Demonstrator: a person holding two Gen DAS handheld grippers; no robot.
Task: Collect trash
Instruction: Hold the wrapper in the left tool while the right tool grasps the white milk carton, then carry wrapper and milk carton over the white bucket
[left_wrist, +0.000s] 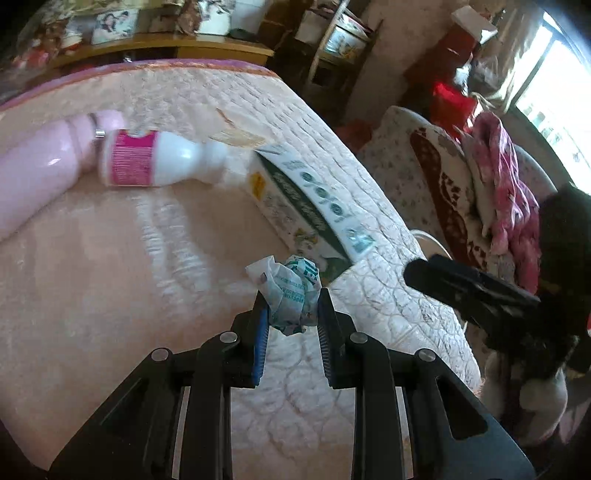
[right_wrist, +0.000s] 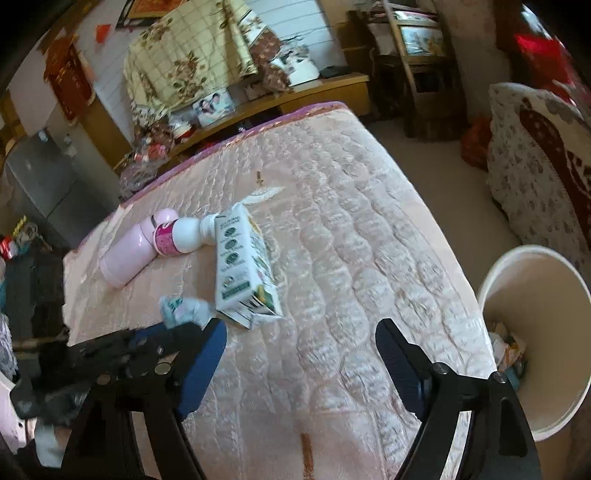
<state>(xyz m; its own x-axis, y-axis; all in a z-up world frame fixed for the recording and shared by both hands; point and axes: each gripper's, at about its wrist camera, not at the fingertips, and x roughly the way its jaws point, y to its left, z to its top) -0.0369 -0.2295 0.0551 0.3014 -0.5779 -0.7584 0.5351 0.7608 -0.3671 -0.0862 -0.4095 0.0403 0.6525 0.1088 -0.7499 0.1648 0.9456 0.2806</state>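
My left gripper (left_wrist: 291, 306) is shut on a crumpled wad of printed paper (left_wrist: 291, 291), held just above the pink quilted bed (left_wrist: 110, 277). The same paper wad (right_wrist: 184, 310) shows at the left of the right wrist view, in the left gripper's fingers. Beyond it lie a green-and-white carton (left_wrist: 306, 206) (right_wrist: 243, 266), a white bottle with a pink label (left_wrist: 159, 158) (right_wrist: 177, 236) and a pink flask (left_wrist: 33, 173) (right_wrist: 129, 254). My right gripper (right_wrist: 301, 332) stands open over the bed with nothing between its fingers; it shows as a dark shape (left_wrist: 480, 291) at the right in the left wrist view.
A white waste bin (right_wrist: 539, 295) with some scraps inside stands on the floor off the bed's right edge. A patterned sofa (right_wrist: 535, 155) with pink clothes (left_wrist: 506, 177) lies beyond it. A wooden headboard shelf (right_wrist: 288, 96) with clutter runs along the bed's far end.
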